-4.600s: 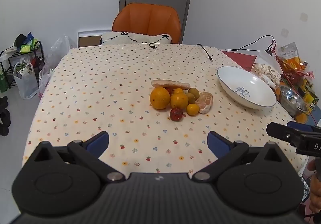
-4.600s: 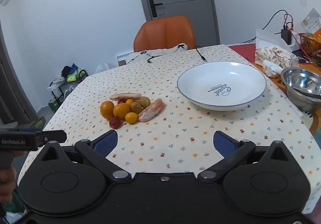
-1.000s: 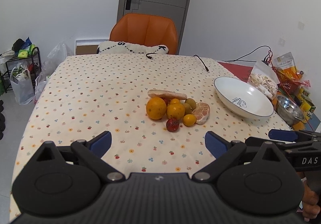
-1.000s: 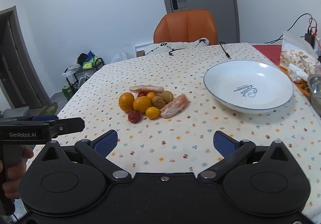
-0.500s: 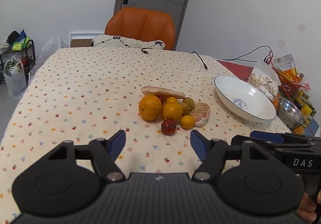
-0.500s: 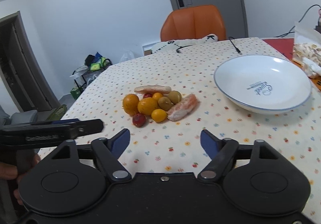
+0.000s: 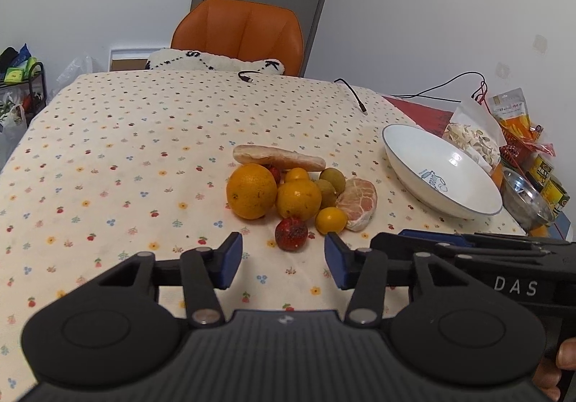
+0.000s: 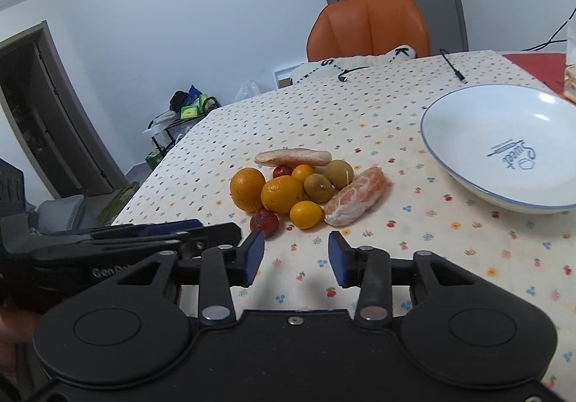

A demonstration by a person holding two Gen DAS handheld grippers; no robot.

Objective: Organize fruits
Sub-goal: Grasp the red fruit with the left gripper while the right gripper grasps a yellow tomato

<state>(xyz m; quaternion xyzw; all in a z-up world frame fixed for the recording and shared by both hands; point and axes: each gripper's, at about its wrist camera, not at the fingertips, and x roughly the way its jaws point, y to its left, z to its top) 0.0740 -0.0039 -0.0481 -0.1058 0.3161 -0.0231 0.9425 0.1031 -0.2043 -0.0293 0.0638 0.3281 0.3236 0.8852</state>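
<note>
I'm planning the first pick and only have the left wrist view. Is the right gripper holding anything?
Observer: No. The right gripper has just been closing its jaws, but nothing is between them.
Operator: What sits straight ahead of it?
Observer: The small yellow citrus, with the dark red fruit just to its left.
Operator: Anything odd about the green fruits?
Observer: The farther green fruit has a thin pale stalk sticking up.

Flower-dotted cream tablecloth [image 7: 126,157] — white, blue-rimmed plate [image 8: 468,186] — orange chair [image 7: 237,31].
</note>
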